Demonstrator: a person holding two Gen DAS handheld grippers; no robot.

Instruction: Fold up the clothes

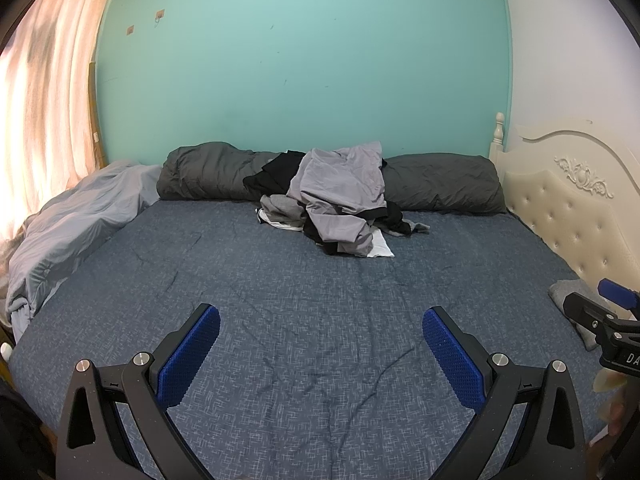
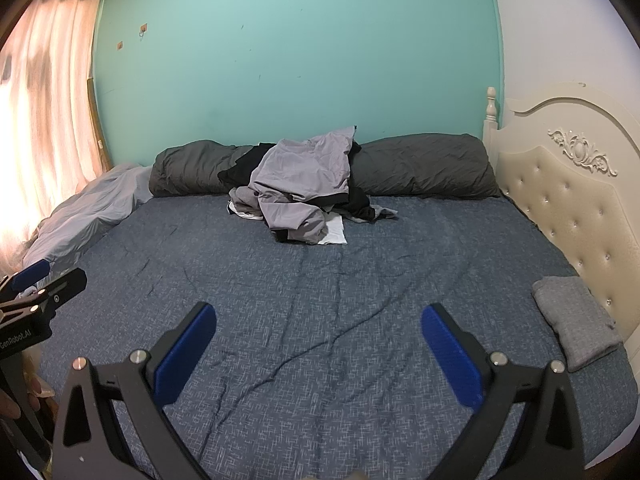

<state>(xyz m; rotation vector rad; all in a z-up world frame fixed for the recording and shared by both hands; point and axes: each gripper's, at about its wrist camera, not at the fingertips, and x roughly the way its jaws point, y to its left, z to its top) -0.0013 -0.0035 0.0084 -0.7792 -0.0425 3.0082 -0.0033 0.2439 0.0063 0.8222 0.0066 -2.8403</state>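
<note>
A: Where's the pile [image 1: 340, 196] from the tongs?

B: Dead ahead and well apart. In the left wrist view it sits just above centre frame, slightly right of the midline; in the right wrist view it's a little left of centre. So it lies roughly between the two tools, at the far edge of the bed, heaped against the dark bolster [image 1: 444, 182].

A: Long axis?

B: None clear. It's a crumpled mound: a light grey garment [image 2: 304, 172] on top, black pieces under it, a white corner [image 2: 334, 232] poking toward the camera.

A: Which one is nearer?

B: I can't tell; both look about equally far. I'd judge both need a long forward reach.

A: And the tongs?

B: The left gripper [image 1: 320, 344] has its blue pads spread wide, nothing between them. The right gripper [image 2: 318, 344] likewise, released and empty.

A: Anything already folded?

B: A grey folded piece [image 2: 576, 320] lies at right of frame, beside the cream headboard [image 2: 568, 184].

A: Surface?

B: A blue sheet [image 1: 280, 280], faintly creased, bare in the near half. Teal wall [image 1: 304, 60] behind, curtain [image 1: 48, 100] at left, pale duvet [image 1: 76, 220] bunched below it.
</note>
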